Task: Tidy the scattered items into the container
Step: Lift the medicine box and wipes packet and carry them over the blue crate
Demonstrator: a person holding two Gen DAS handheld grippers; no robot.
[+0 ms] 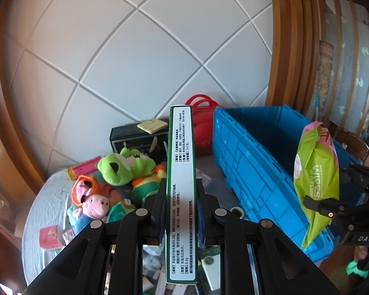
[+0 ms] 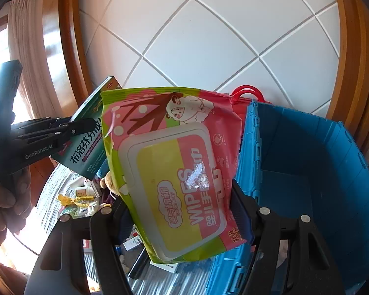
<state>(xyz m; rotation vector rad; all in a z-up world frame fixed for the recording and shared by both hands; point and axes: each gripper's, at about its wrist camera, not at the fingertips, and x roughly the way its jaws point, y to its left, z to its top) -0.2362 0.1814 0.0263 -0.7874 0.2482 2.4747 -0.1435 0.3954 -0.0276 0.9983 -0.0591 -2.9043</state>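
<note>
While left tongs (image 1: 180, 194) pinch medicine box (image 1: 180, 172), right tongs (image 2: 182, 209) clasp wipes pack (image 2: 174, 172).

a home room: plush toys (image 1: 125, 169) on a cloth-covered table (image 1: 37, 211), curtain (image 2: 24, 56), wood-framed padded wall (image 1: 135, 49).

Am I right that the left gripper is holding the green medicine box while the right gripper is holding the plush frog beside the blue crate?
Not quite: the right gripper holds the wipes pack, not the plush frog, which lies on the table, as the left wrist view shows. The left gripper does hold the green medicine box, beside the blue crate.
</note>
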